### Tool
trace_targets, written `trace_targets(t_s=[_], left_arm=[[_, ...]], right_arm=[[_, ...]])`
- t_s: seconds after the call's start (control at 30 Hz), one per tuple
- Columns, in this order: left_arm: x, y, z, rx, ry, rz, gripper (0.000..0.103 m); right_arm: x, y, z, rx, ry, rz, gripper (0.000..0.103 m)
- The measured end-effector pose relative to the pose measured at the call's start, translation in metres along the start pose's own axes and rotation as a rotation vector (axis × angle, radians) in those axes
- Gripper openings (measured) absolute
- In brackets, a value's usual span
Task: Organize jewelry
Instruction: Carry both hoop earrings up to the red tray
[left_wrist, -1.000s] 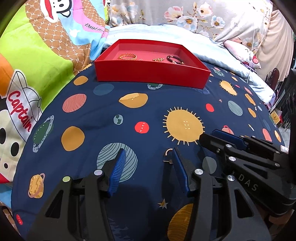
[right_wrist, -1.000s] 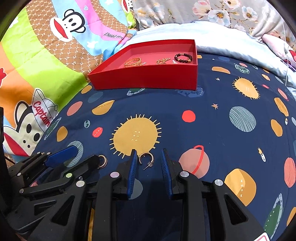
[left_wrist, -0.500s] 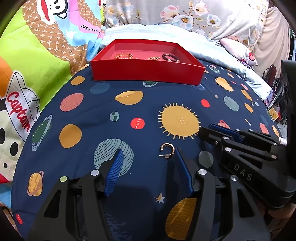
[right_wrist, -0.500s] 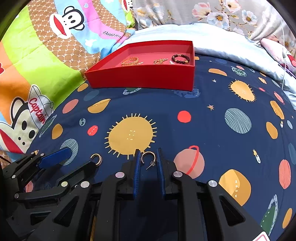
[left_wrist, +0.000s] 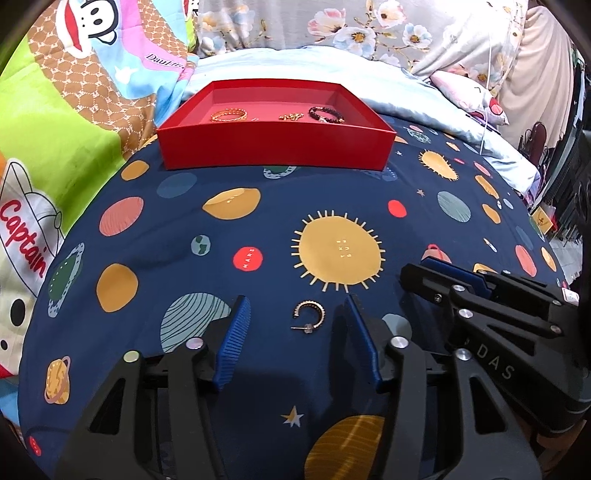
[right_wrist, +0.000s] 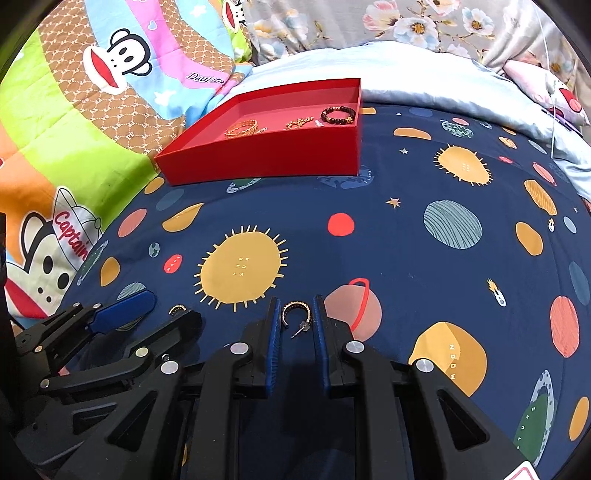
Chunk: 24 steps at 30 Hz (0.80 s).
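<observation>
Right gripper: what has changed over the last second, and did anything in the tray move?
The right gripper has narrowed around its hoop earring, not clearly clamped yet. The left gripper, open, has centred on the other earring. The red tray and its jewelry are unchanged.

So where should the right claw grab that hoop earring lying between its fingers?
Probably across the curved band of the hoop earring, coming straight down from above with the right claw. It lies flat on the bedspread, the arc's sides facing each pad; the thin post looks too slender to pinch.
</observation>
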<state>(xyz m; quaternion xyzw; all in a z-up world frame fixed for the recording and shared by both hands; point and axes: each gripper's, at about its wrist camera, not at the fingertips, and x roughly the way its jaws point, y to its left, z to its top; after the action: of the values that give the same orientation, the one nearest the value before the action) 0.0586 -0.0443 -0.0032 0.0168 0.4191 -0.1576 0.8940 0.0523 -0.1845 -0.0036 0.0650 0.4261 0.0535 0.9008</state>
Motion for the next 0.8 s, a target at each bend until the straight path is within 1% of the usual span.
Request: trace_targets(t_s=[0.2, 0.27, 0.3, 0.37, 0.4, 0.8], left_arm=[[0.002, -0.0054, 0.0012, 0.019, 0.004, 0.024, 0.039], [0.0022, -0.0052, 0.0017, 0.018, 0.003, 0.032, 0.032], [0.0022, -0.0048, 0.0019, 0.016, 0.003, 0.034, 0.03], [0.002, -0.0041, 0.0019, 0.014, 0.002, 0.031, 0.019], [0.0019, -0.0038, 0.0018, 0.013, 0.003, 0.03, 0.016], [-0.0021, -0.0012, 0.0016, -0.001, 0.009, 0.013, 0.016]], right_arm=[[0.0001, -0.0008, 0.0, 0.004, 0.0, 0.004, 0.016], [0.0, -0.0011, 0.0, 0.007, -0.001, 0.007, 0.016], [-0.0001, -0.0011, 0.0, 0.008, -0.001, 0.007, 0.016], [-0.0004, -0.0011, -0.0002, 0.008, -0.001, 0.006, 0.016], [-0.0003, -0.0015, -0.0002, 0.008, -0.001, 0.007, 0.016], [-0.0054, -0.0005, -0.0033, 0.017, -0.008, -0.001, 0.016]])
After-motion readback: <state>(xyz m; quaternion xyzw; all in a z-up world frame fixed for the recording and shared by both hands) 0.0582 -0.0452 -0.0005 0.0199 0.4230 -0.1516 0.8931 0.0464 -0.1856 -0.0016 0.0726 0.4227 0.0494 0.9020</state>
